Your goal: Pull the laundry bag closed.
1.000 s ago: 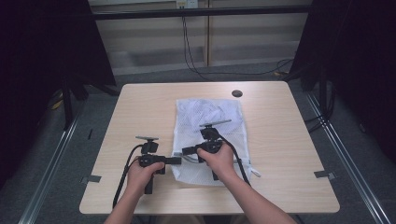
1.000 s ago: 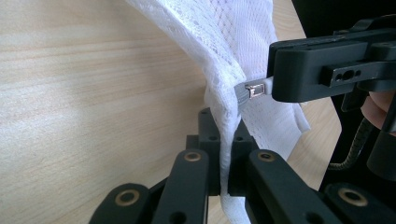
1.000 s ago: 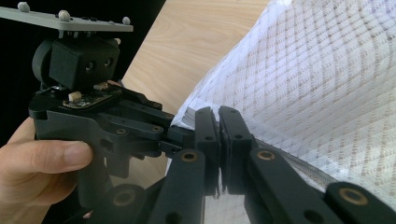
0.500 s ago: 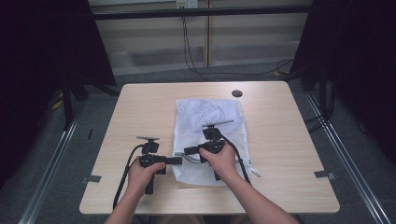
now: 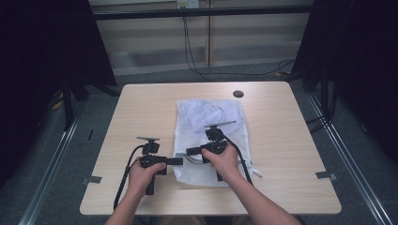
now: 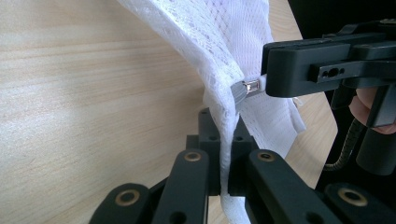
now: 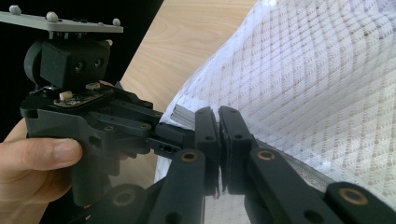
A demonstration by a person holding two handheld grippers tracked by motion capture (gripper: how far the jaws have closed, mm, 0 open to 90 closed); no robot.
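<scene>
White mesh bag (image 5: 210,136) lies flat at table (image 5: 291,140) centre, its zipper edge at 6 o'clock by our hands. We clamp the left gripper (image 6: 223,154) tight on the bag's hem to anchor it, w/ the right gripper (image 7: 219,135) pinched on the metal zip pull (image 6: 246,88), prob. so the zip can slide vs. a taut edge.

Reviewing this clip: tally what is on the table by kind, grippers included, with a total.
White mesh laundry bag: 1
Zipper pull on the bag: 1
Handheld grippers: 2, the left gripper and the right gripper
Total: 4
</scene>
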